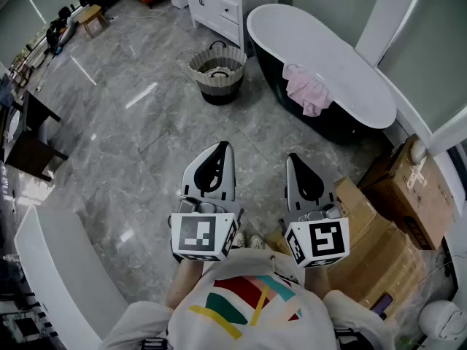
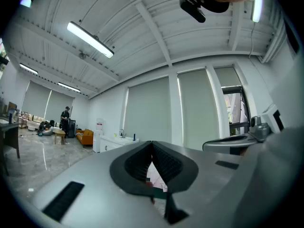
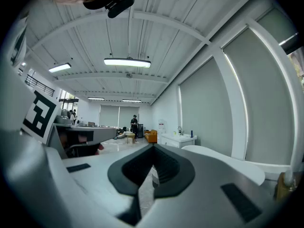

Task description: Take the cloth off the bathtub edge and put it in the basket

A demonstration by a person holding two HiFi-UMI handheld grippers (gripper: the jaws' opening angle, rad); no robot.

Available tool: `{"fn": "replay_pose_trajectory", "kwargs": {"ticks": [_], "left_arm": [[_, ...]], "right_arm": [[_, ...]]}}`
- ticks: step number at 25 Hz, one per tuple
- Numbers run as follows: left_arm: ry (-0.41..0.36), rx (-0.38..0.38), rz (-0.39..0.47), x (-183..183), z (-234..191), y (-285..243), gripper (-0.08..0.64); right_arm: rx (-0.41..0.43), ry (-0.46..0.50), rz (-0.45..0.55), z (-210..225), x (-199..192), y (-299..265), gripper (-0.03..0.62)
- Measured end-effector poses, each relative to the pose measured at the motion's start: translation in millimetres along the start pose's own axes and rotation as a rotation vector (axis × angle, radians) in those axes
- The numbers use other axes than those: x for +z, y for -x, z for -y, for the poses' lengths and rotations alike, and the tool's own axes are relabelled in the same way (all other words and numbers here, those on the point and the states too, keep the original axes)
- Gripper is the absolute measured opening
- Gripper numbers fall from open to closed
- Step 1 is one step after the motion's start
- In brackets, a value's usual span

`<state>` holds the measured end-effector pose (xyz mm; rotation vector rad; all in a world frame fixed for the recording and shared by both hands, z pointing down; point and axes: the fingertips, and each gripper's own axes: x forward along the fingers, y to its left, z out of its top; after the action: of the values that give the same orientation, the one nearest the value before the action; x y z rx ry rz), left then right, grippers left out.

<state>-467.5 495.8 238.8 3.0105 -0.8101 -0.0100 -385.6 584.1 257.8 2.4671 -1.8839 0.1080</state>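
A pink cloth [image 1: 307, 90] hangs over the near rim of the white bathtub [image 1: 321, 60] at the upper right of the head view. A round wicker basket [image 1: 217, 72] stands on the floor to the tub's left. My left gripper [image 1: 218, 149] and right gripper [image 1: 293, 159] are held level side by side in front of me, well short of the tub. Both are shut with nothing in them. In the left gripper view the jaw tips [image 2: 152, 144] meet; in the right gripper view the tips [image 3: 153, 147] meet too, with the tub [image 3: 223, 160] ahead on the right.
A white vanity cabinet [image 1: 222, 6] stands beyond the basket. Cardboard boxes [image 1: 394, 217] are stacked to my right. A white curved counter [image 1: 51, 268] lies at my left and a dark table [image 1: 29, 133] further left. Grey marble floor [image 1: 131, 122] spreads between me and the basket.
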Motion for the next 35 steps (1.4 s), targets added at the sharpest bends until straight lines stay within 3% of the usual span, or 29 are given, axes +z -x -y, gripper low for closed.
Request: {"fn": "replay_pose_trajectory", "kwargs": {"ticks": [8, 18, 24, 35], "left_arm": [[-0.001, -0.003, 0.002, 1, -9, -2, 0.018], [-0.038, -0.028, -0.113, -38, -12, -12, 0.018], [0.0, -0.018, -0.124, -42, -30, -13, 0.017], [-0.018, -0.057, -0.088, -51, -55, -9, 0.017]], "right_arm": [[-0.016, 0.006, -0.013, -3, -2, -5, 0.012], [-0.054, -0.019, -0.069, -10, -27, -13, 0.012], [-0.092, -0.05, -0.078, -11, -33, -17, 0.012], [-0.137, -0.107, -0.074, -20, -55, -23, 0.012]]}}
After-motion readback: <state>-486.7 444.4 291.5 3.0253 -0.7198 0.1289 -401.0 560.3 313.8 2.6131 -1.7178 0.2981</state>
